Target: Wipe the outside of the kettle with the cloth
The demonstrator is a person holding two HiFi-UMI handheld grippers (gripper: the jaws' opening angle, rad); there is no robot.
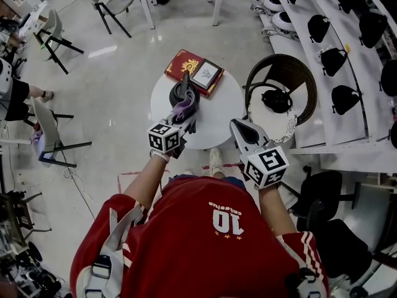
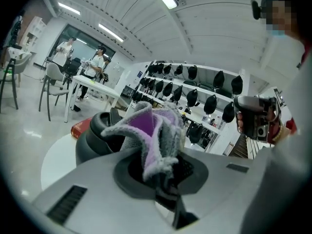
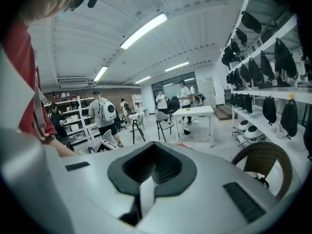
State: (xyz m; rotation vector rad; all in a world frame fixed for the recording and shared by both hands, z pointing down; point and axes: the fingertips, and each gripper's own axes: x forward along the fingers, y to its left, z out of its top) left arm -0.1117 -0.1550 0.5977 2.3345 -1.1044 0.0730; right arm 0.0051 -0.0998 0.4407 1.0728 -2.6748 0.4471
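A black kettle (image 1: 178, 94) stands on the round white table (image 1: 217, 120); the left gripper view shows the kettle (image 2: 92, 138) just beyond the jaws. My left gripper (image 1: 186, 118) is shut on a purple and grey cloth (image 1: 187, 107), which bunches up out of the jaws and rests by the kettle's near side. In its own view the left gripper (image 2: 163, 172) pinches the cloth (image 2: 151, 128) low down. My right gripper (image 1: 240, 126) hovers off the table's right edge, shut and holding nothing. The right gripper (image 3: 152, 172) points away across the room, with no kettle in its view.
A red book (image 1: 180, 64) with a small framed card (image 1: 206, 74) lies at the table's far side. A wicker chair (image 1: 304, 79) stands close on the right, shelves with black bags (image 1: 344, 98) beyond it. Chairs (image 1: 53, 132) and people are on the left.
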